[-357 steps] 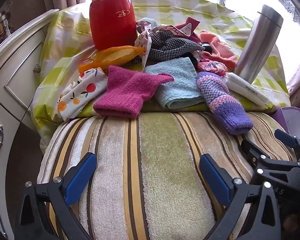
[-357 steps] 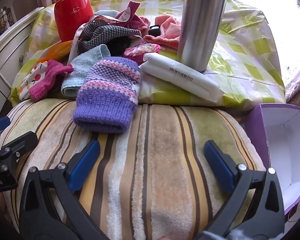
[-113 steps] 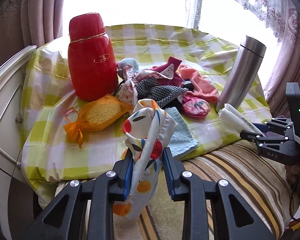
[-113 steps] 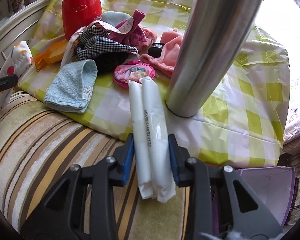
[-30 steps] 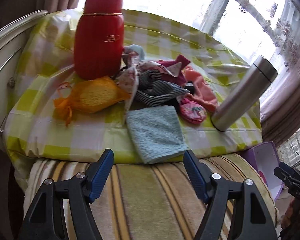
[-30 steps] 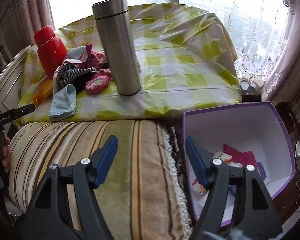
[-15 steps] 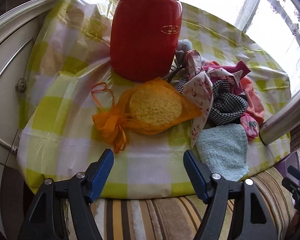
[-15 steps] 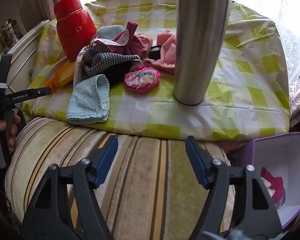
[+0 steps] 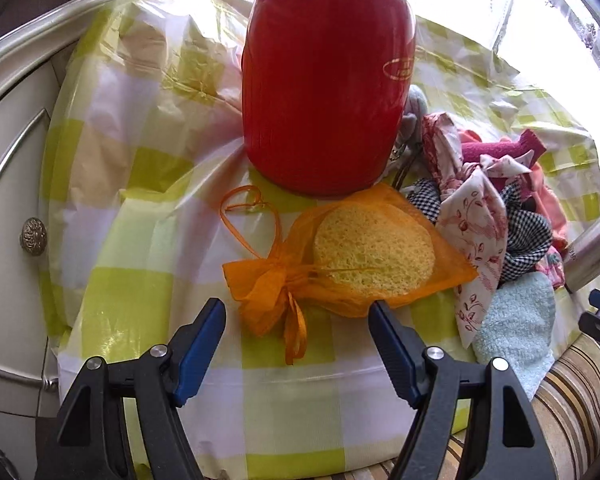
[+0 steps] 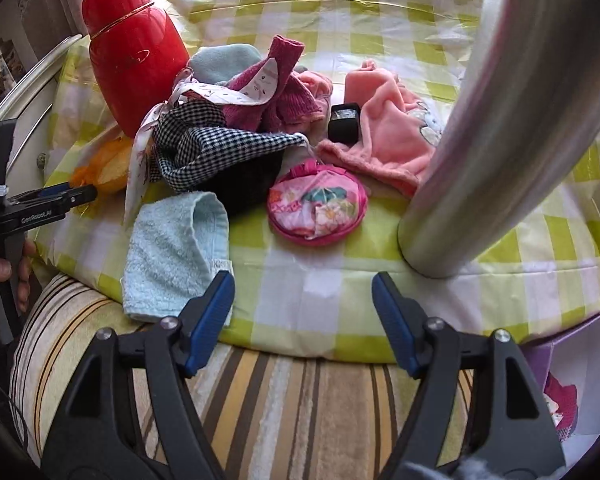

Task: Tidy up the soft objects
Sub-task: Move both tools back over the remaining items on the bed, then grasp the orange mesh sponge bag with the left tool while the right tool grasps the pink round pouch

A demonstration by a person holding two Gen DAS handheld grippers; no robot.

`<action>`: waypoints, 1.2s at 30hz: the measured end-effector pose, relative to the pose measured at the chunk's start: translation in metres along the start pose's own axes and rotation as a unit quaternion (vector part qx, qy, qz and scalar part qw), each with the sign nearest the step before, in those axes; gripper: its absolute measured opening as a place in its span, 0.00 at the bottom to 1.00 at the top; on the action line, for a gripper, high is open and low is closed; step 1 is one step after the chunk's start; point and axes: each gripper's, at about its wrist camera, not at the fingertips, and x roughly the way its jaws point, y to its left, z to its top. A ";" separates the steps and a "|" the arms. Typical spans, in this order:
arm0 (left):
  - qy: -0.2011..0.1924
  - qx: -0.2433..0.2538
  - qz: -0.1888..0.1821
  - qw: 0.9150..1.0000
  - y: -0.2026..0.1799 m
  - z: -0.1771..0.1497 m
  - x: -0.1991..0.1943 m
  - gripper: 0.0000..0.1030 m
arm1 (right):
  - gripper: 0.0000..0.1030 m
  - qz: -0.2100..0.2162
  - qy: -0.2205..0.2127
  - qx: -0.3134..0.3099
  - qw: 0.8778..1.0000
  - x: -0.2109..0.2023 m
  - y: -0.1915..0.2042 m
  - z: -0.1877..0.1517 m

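Two grippers in view, both with jaws spread wide and nothing between them; left gripper is level and low over the green-and-white checked plastic tablecloth, its blue-padded fingertips flanking the tied neck of one orange mesh pouch holding a yellow sponge, pads not touching it; pouch lies flat just in front of one red rounded flask; in the right wrist view the left gripper shows side-on at the left edge, held in the person's left hand; right gripper hovers over the tablecloth edge, level, pointing at the pile; one light-blue folded terry towel lies just beside its left finger, overhanging onto the striped terry cushion; one round pink printed pouch lies directly ahead, near one tall brushed-steel flask standing at the right; behind: one black-and-white houndstooth cloth, one magenta knit piece, one pink fleece cloth, one small black box, one white floral ribbon; one purple-sided cardboard box at lower right holds some pink fabric, count unclear.
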 end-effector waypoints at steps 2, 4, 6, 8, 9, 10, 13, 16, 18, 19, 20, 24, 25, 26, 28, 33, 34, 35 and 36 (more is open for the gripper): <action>-0.017 0.003 -0.012 1.000 0.004 0.002 -0.008 0.73 | 0.73 -0.009 -0.003 0.001 1.000 0.005 0.002 0.007; -0.024 0.023 -0.007 0.999 0.003 0.006 -0.008 0.74 | 0.73 -0.013 -0.004 0.006 1.000 0.012 0.003 0.013; -0.014 0.061 -0.004 0.998 -0.002 0.008 0.000 0.75 | 0.73 -0.019 -0.001 0.005 1.000 0.020 0.005 0.018; 0.008 0.082 -0.010 0.997 -0.003 0.011 0.014 0.75 | 0.73 -0.021 0.001 0.004 1.000 0.027 0.008 0.023; 0.014 0.080 -0.015 0.997 -0.001 0.011 0.018 0.75 | 0.73 -0.023 0.002 0.004 1.000 0.029 0.008 0.025; 0.018 0.071 -0.022 0.997 0.003 0.012 0.023 0.75 | 0.73 -0.023 0.003 0.006 1.000 0.030 0.008 0.026; 0.026 0.040 -0.063 0.997 0.014 0.014 0.031 0.59 | 0.74 -0.028 0.003 0.009 1.000 0.036 0.009 0.030; 0.023 0.045 -0.093 0.994 0.010 0.010 0.026 0.32 | 0.75 -0.032 0.007 0.008 0.999 0.044 0.010 0.032; 0.030 0.035 -0.110 0.993 0.009 0.006 0.024 0.15 | 0.75 -0.034 0.011 0.008 0.999 0.050 0.010 0.034; 0.033 0.031 -0.112 0.993 0.008 0.004 0.022 0.13 | 0.75 -0.035 0.013 0.010 0.999 0.052 0.010 0.035; 0.034 0.030 -0.114 0.992 0.006 0.000 0.020 0.12 | 0.75 -0.036 0.015 0.012 0.999 0.055 0.010 0.036; 0.022 0.011 -0.141 0.990 -0.002 -0.017 0.005 0.10 | 0.75 -0.038 0.021 0.024 0.999 0.065 0.004 0.039; 0.017 0.003 -0.145 0.989 -0.004 -0.020 0.000 0.10 | 0.75 -0.037 0.022 0.027 0.999 0.067 0.003 0.040; 0.012 -0.006 -0.150 0.989 -0.005 -0.024 -0.005 0.10 | 0.75 -0.037 0.021 0.028 0.999 0.068 0.003 0.040; 0.000 -0.020 -0.155 0.988 -0.007 -0.030 -0.017 0.09 | 0.75 -0.038 0.021 0.022 0.999 0.070 0.005 0.042; -0.033 -0.070 -0.186 0.980 -0.003 -0.043 -0.048 0.09 | 0.66 -0.037 0.013 0.017 0.999 0.073 0.003 0.043; -0.037 -0.077 -0.191 0.978 -0.002 -0.046 -0.054 0.09 | 0.63 -0.035 0.009 0.015 0.999 0.068 0.007 0.040; -0.041 -0.080 -0.195 0.977 -0.001 -0.048 -0.058 0.09 | 0.61 -0.034 0.007 0.012 0.999 0.064 0.008 0.038; -0.043 -0.080 -0.196 0.976 -0.003 -0.050 -0.062 0.09 | 0.60 -0.031 0.005 0.010 0.999 0.062 0.010 0.037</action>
